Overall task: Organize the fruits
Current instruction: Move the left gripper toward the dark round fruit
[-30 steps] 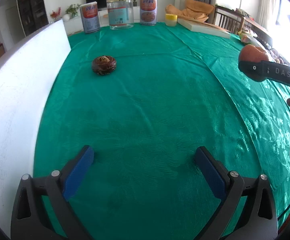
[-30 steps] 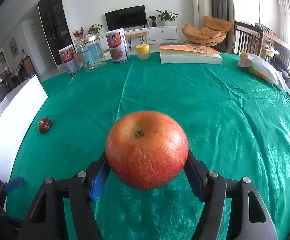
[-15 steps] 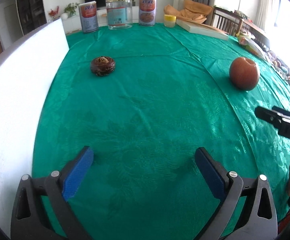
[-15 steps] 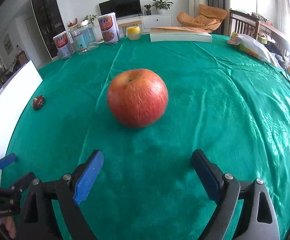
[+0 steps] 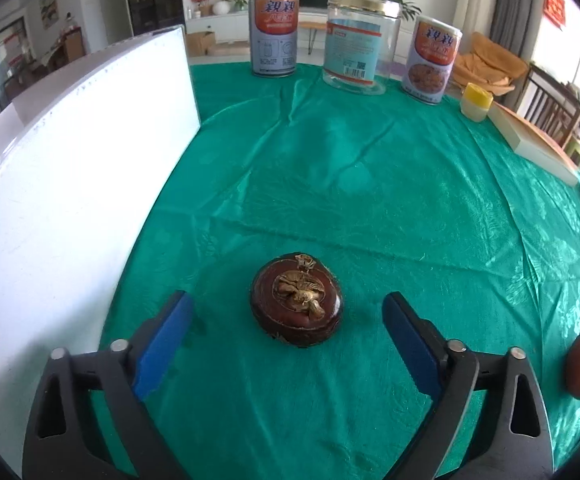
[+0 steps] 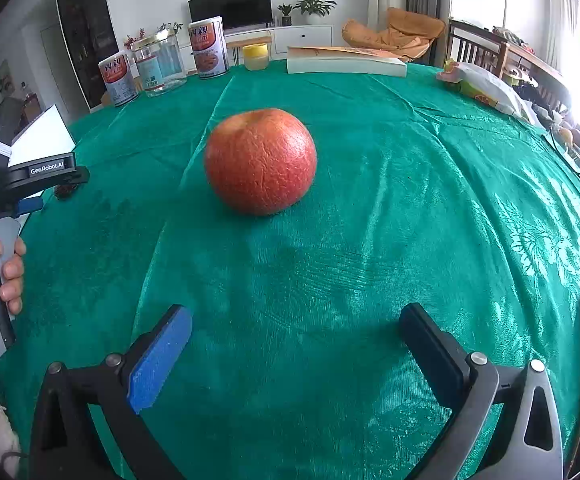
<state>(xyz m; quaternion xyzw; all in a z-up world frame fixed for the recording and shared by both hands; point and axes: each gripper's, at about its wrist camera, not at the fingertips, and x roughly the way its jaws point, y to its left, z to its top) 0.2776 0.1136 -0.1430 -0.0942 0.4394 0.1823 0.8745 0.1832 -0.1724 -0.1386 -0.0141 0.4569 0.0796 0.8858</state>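
Closing in, the left gripper (image 5: 287,326) is straddling the mangosteen (image 5: 296,306) on the bench (image 5: 370,184), pads apart; right gripper (image 6: 296,338) is gaping wide behind the released apple (image 6: 260,161).

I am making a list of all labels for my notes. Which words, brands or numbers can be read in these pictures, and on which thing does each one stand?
"GenRobot.AI": white letters on the black body of the left tool.
"亲亲": red characters on the two tall grey cans.
Clear glass jar's blue label: print and barcode too small to read.
Red wall hanging: too blurred to read.
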